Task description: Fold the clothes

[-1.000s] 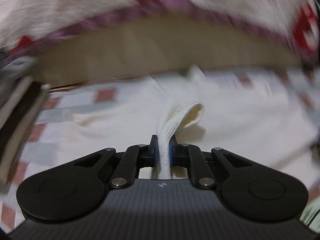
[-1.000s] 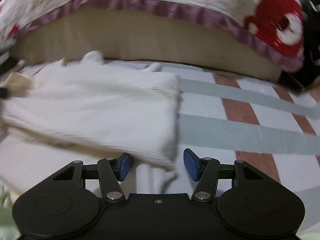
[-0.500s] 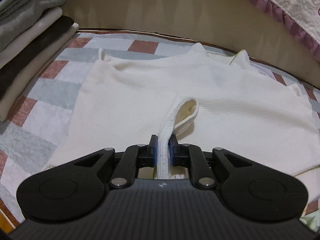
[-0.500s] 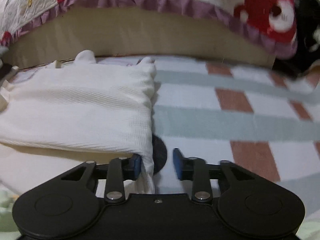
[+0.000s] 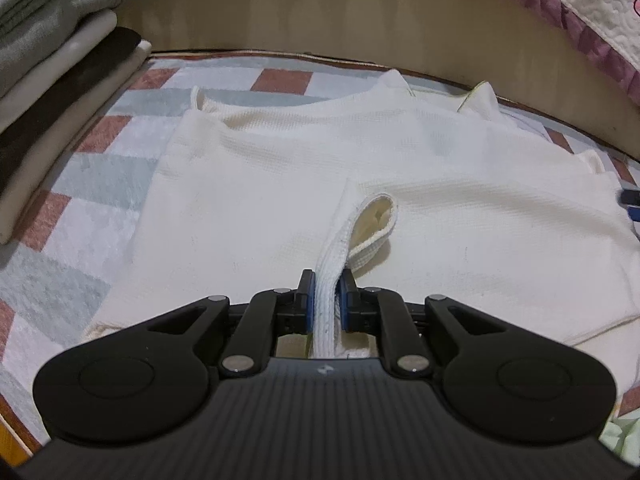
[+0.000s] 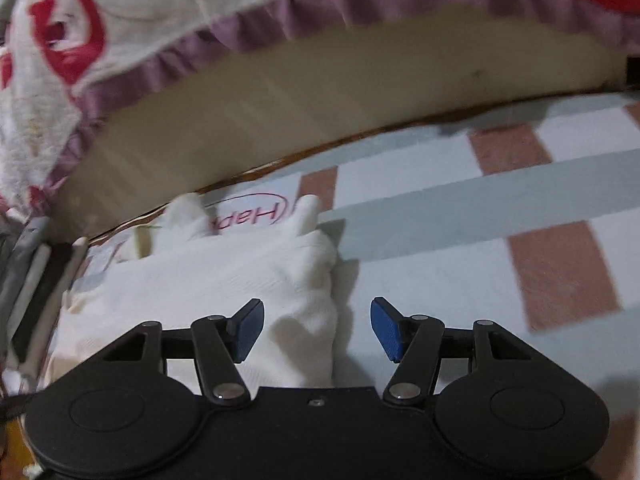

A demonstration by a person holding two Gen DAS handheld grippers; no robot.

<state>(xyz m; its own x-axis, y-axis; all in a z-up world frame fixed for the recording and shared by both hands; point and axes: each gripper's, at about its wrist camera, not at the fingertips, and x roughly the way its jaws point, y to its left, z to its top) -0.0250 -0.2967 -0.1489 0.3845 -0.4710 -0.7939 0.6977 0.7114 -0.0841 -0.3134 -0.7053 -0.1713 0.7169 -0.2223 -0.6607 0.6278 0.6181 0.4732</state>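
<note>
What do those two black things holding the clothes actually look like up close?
Each tool, left and right, looks the same: a flat black body with two round lobes, jointed black link bars with silver rivet pins, and two fingers tipped with blue pads. The left body is finely ribbed. No cables, sleeves or hands show.

My left view is sharp under dim, warm light; my right view smears with motion blur, edges bowed by fisheye.

Both wrist cameras sit low and close, angled down along their fingers toward the bed's side panel [image 5: 320,12]; the cream garment [image 5: 280,184] and checked mat [image 6: 460,240] are shared, the right view blurred, seemingly tilted.
</note>
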